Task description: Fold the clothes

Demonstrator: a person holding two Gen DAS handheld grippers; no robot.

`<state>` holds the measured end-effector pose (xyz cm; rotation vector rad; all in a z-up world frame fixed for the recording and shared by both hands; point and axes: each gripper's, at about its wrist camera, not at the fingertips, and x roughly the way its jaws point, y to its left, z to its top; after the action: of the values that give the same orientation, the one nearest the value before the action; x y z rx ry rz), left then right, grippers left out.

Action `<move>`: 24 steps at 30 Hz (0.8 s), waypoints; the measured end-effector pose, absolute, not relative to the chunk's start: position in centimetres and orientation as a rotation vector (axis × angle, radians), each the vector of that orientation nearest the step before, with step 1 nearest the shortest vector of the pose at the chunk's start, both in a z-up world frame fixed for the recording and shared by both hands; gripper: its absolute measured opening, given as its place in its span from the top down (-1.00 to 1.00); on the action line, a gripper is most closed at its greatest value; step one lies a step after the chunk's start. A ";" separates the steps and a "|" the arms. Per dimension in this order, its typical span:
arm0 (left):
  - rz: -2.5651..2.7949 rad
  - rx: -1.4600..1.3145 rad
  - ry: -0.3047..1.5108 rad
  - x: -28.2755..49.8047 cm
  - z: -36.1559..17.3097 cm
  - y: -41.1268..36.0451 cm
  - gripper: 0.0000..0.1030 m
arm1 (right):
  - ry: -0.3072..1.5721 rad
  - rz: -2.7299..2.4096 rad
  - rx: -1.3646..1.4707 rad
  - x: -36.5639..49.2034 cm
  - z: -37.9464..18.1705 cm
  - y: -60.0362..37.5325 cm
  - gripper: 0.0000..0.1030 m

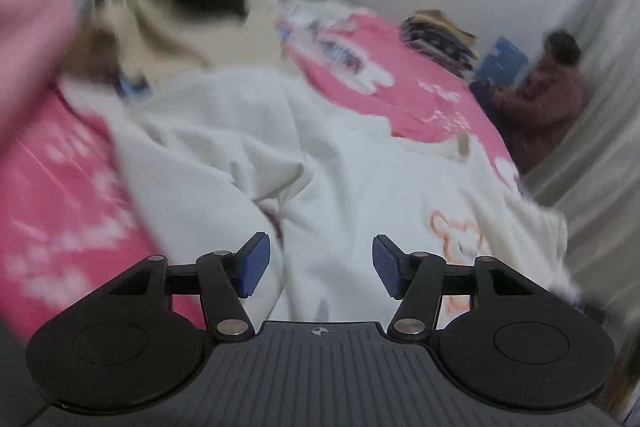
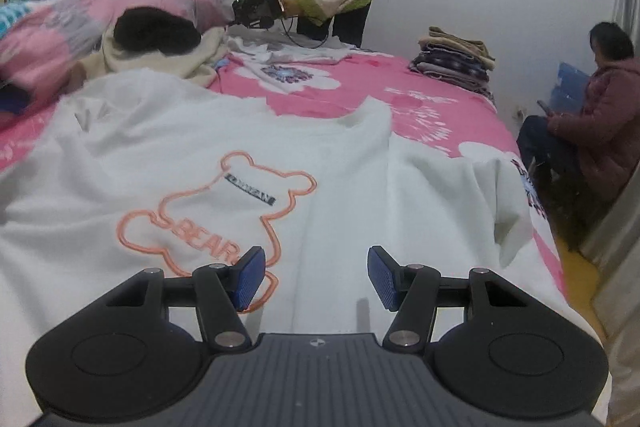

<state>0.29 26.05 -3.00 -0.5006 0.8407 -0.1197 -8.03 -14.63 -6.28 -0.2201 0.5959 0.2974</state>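
Both tongs, the left tongs and the right tongs, stand open and empty over one white sweatshirt, which fills the middle of each frame, spread front-up on the pink bed, probably laid flat so folding can start. One folded stack sits upper right. Two people are visible beyond the bed.

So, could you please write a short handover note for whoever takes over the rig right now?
Left gripper: open, empty, over the white bear sweatshirt.
Right gripper: open, empty, over the same sweatshirt, beside its bear print.
Sweatshirt lies spread but wrinkled on the pink bed cover.
Done: a folded stack sits at the far edge.
Left: fold this sweatshirt; nothing gripped yet.
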 end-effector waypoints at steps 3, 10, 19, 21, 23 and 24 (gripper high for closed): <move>-0.114 -0.601 0.903 4.0 -6.0 26.6 0.10 | 0.642 0.245 -0.183 -7.4 -7.3 -15.9 -0.15; -0.046 -0.581 0.839 9.6 -6.5 27.3 0.89 | 0.655 0.206 -0.221 -8.7 -8.9 -17.4 -0.16; -0.070 -0.545 0.904 11.3 -7.1 29.1 0.53 | 0.616 0.105 -0.301 -9.1 -9.5 -17.5 -0.26; -0.029 -0.515 0.887 8.7 -5.2 29.0 0.38 | 0.603 0.108 -0.318 -9.7 -8.9 -17.3 -0.25; -0.030 -0.425 0.862 5.8 -3.2 28.0 0.33 | 0.588 0.118 -0.300 -10.5 -8.1 -17.3 -0.25; -0.037 -0.361 0.862 3.9 -2.2 27.2 0.30 | 0.576 0.131 -0.288 -11.0 -7.6 -17.3 -0.25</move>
<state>3.89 27.19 -2.22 -0.3608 0.8616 -0.0373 -11.02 -17.27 -7.56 -0.2884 0.5763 0.1314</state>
